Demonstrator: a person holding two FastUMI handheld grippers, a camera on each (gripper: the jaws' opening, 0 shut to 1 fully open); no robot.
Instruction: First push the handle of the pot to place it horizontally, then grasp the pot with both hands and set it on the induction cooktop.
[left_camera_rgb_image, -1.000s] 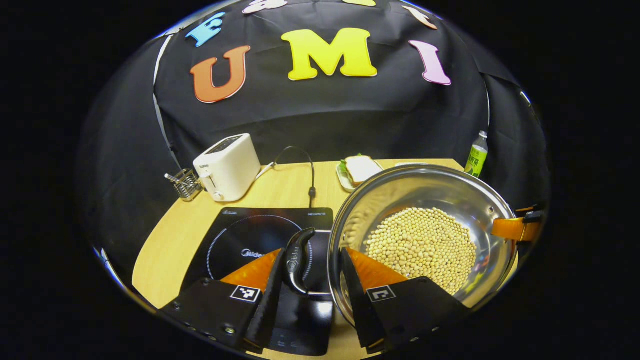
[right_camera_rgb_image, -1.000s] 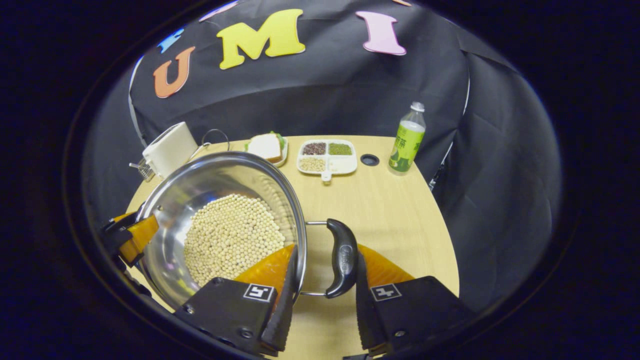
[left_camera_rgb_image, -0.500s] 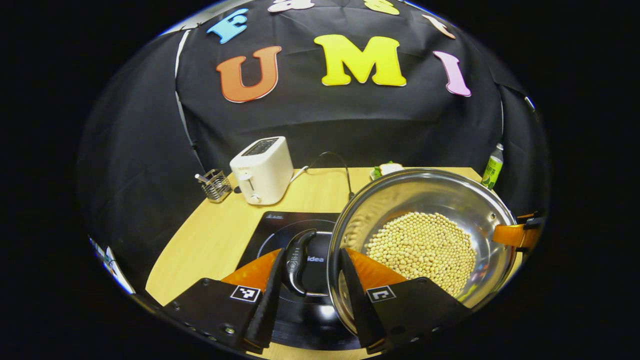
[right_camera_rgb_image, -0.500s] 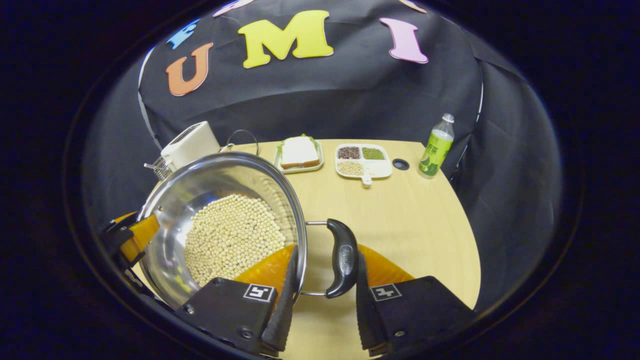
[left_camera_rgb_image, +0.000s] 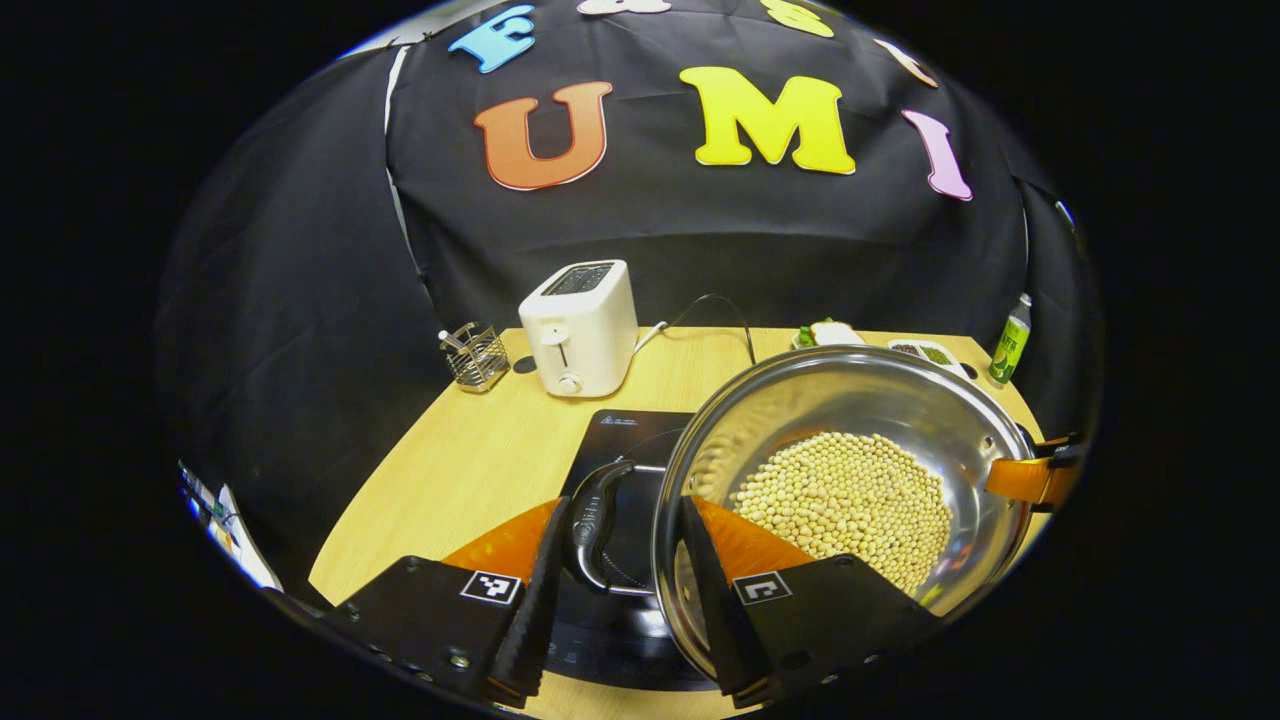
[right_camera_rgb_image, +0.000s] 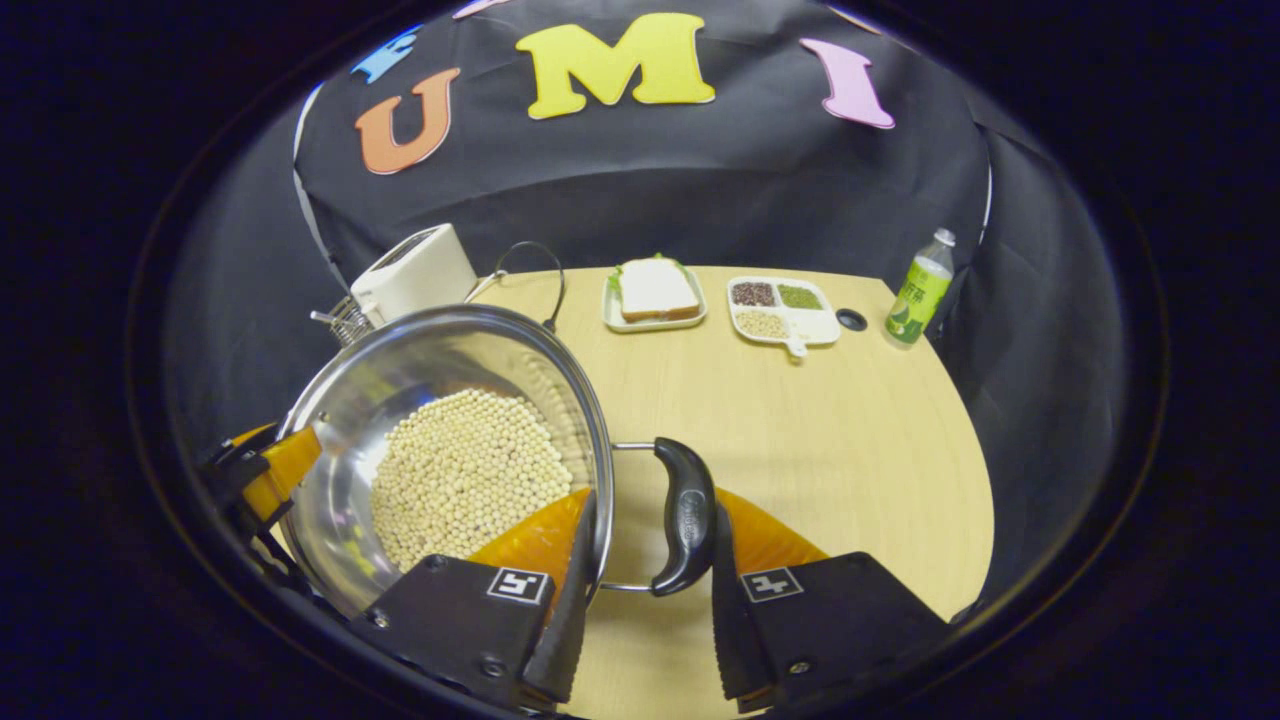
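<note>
The wooden table is stretching away ahead of both pairs of jaws, and the steel pot is hanging above it between the two grippers, its bowl lying just right of the left gripper's jaws and just left of the right gripper's. The black induction cooktop is lying directly under and ahead of the left jaws, with the pot's near side showing over its right part; whether the pot's base is touching it cannot be told. The toaster is standing well beyond the left jaws, with a wire utensil holder to its left. A heap of pale beans is sitting in the pot's bottom. The left gripper is standing narrowed, one finger outside the black left handle and the other inside the pot's wall, so the pair is pinching handle and rim together. The right gripper is gripping likewise, clamping the right handle and the rim between its fingers. Far ahead of the right jaws, a plate with a sandwich, a divided dish of grains and a green bottle are lining the table's back edge.
</note>
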